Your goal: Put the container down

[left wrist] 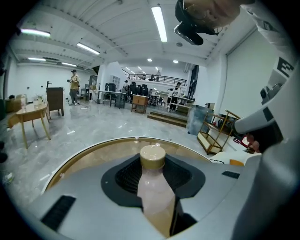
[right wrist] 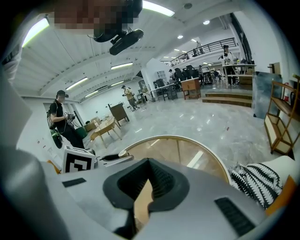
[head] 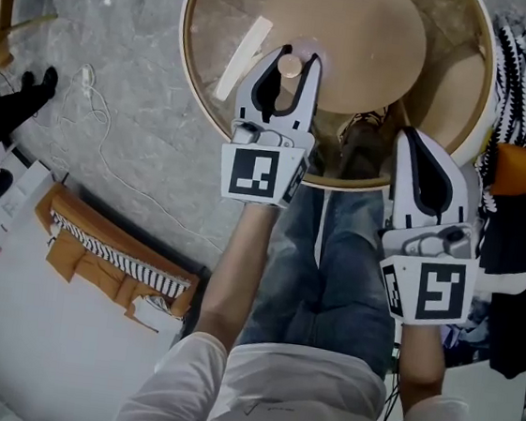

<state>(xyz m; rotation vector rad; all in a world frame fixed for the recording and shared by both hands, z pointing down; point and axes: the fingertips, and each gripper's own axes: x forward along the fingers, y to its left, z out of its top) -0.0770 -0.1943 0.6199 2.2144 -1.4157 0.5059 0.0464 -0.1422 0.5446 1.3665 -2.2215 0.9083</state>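
**No readable text, numbers or brand names in any view.**
The only printed marks are black-and-white square code patterns, not letters. One is on the marker cube [head: 256, 173] of the left gripper [head: 289, 64], at the near edge of the round counter [head: 196, 65]. That cube's pattern also shows at the left of the right gripper view [right wrist: 77, 165]. Another is on the marker cube [head: 440, 293] of the right gripper [head: 411, 139], nearer and to the right. A white box [head: 17, 215] on the floor at the near left carries a small red mark, too small to read.
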